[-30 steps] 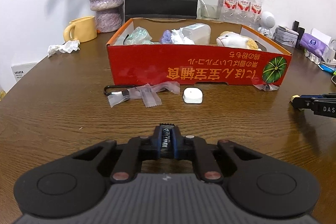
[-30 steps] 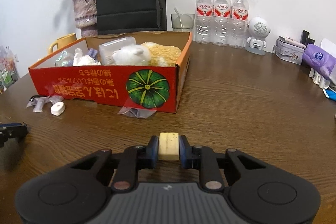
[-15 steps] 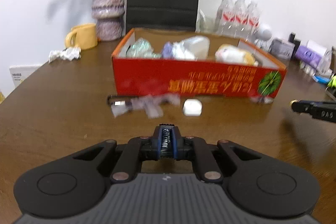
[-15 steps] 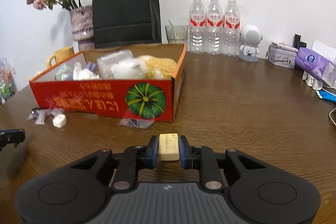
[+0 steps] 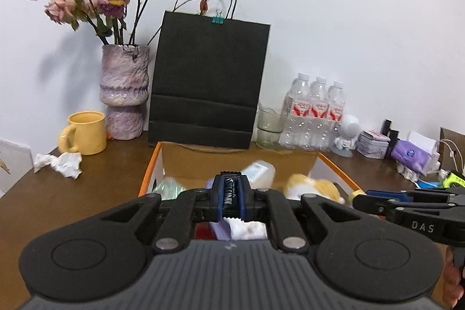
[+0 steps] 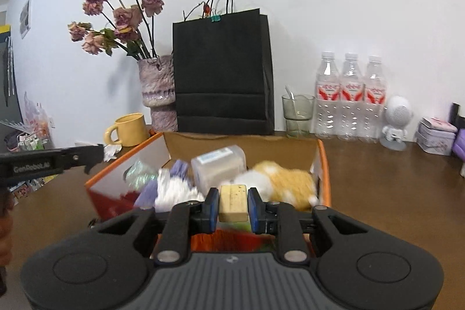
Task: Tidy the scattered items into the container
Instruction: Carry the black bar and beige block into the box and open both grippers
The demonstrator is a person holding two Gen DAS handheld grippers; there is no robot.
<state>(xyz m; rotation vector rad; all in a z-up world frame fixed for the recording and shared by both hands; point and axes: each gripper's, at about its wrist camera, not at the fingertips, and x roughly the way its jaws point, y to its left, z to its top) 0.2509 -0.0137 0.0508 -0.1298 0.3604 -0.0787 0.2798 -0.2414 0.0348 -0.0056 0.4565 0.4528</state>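
Between the left tool's (image 5: 231, 198) fingers sits a candy packet (image 5: 231, 193), above the box (image 5: 296, 161).

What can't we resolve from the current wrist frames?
- Table in front of the box, where loose items might lie: hidden by each gripper body in both views.
- Box contents: motion-blurred in both views; only the plush toy and clear tub are recognisable.
- Candy wrapper in the left gripper: print too small to read fully.
- Beige block in the right gripper: material unclear.

Dark candy packet (image 5: 231, 195) upright; tan block (image 6: 233, 203) – both above box (image 6: 323, 164).
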